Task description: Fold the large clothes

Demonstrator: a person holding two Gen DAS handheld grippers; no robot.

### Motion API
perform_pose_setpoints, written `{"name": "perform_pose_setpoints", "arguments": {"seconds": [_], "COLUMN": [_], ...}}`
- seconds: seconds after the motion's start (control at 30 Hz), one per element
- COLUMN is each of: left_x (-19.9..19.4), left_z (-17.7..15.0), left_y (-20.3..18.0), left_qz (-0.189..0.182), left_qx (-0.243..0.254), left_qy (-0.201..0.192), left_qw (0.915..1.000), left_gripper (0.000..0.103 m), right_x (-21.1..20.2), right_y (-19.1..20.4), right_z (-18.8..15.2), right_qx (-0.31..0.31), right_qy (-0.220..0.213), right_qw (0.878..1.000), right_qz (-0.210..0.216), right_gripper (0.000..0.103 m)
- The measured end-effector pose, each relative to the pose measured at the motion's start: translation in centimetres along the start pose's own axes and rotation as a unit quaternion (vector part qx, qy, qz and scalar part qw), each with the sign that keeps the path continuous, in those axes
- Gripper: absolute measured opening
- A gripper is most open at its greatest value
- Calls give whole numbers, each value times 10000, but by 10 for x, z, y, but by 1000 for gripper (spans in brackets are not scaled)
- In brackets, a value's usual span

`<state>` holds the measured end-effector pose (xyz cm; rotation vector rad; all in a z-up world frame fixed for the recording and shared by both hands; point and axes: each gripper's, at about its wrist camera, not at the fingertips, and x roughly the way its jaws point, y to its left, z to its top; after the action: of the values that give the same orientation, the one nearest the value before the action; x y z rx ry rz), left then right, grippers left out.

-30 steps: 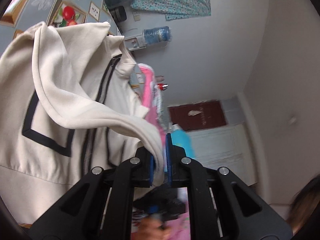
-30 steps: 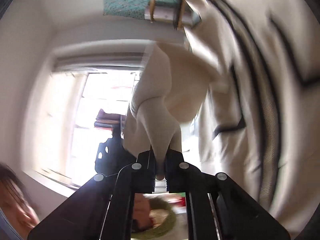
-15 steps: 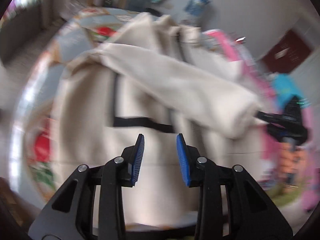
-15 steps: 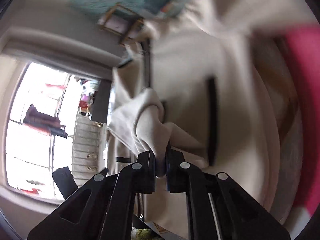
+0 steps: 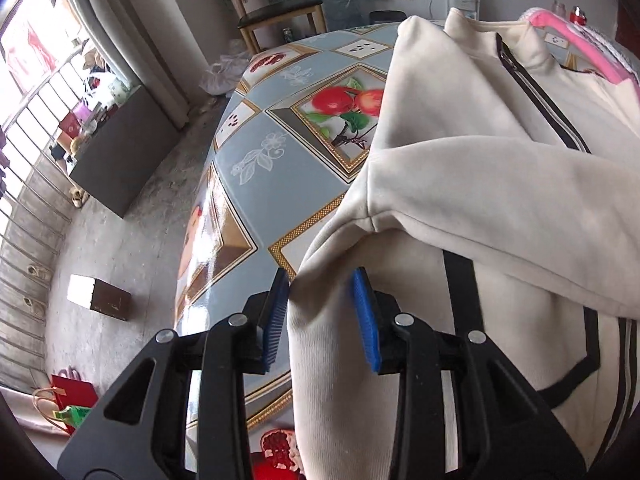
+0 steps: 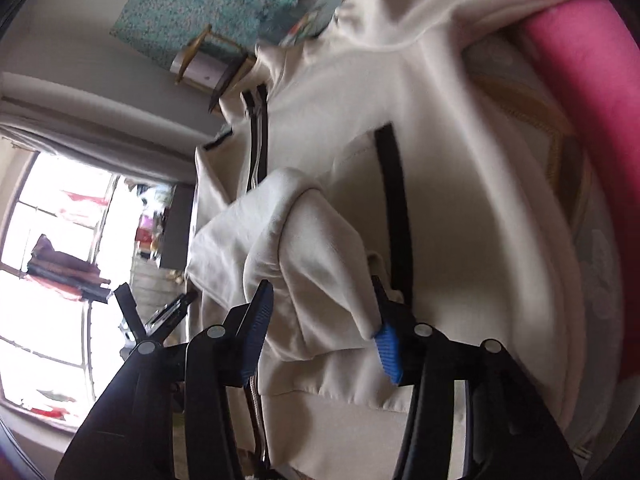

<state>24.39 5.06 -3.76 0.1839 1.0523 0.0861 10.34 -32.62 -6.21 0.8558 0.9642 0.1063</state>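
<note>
Left wrist view: left tool (image 5: 320, 312) low in the middle of the frame, blue pads (image 5: 276, 320) apart, just been opening. Side edge of the cream jacket (image 5: 400, 60) lying loose between them, brushing the tip of the left-hand pad, not pinched. Lying flat on the counter (image 5: 260, 184), filling the right half of the frame. One sleeve (image 5: 500, 208) folded across the chest, running from the middle to the right edge. Black zip (image 5: 536, 92) going up toward the collar at the top right. Black stripe lines on the front below the sleeve. Something pink (image 5: 560, 40) just behind the collar, top right corner. Shiny blue-grey counter cover with gold squares and a picture of red fruit (image 5: 348, 100) just left of the jacket. Further out, a wooden chair (image 5: 280, 8) at the top middle. Grey floor on the left, with a small box (image 5: 100, 296), a dark cabinet (image 5: 120, 152) and a red bag (image 5: 74, 392) at the lower left. Bright window with bars (image 5: 32, 48) along the left edge.

Right wrist view, a bit blurry: right tool (image 6: 324, 320) low in the middle, pads wide apart, just been opening. End of the other sleeve (image 6: 312, 248) bunched between them, draped over the right-hand pad, not squeezed. Resting on the front of the jacket, beside a black stripe. Same pink thing at the right edge, bright window at the left.
</note>
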Motion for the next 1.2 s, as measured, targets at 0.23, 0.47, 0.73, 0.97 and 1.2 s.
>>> {"name": "perform_pose_setpoints", "arguments": {"seconds": [0.23,0.47,0.73,0.97,1.2], "left_x": [6,6,9,6,-11], "left_z": [3,0,1,-11,-40], "left_y": [8,8,12,26,47], "left_qz": [-250,-350,-455,-781,-990], "left_qx": [-155,-255,-437,-681,-1204], "left_qy": [-36,-51,-114,-187,-93], "left_qw": [9996,9990,9979,9944,9877], "left_gripper": [32,32,33,33,33], "right_x": [-15,8,29,4,96], "right_y": [-21,-22,20,139,380], "right_z": [21,31,15,68,122], "right_qx": [312,146,-693,-1073,-2191], "right_qy": [-682,-368,-6,177,979], "right_qw": [9972,9991,9963,9908,9625], "right_qz": [7,126,-513,801,1261], "right_gripper": [47,47,9,6,6]}}
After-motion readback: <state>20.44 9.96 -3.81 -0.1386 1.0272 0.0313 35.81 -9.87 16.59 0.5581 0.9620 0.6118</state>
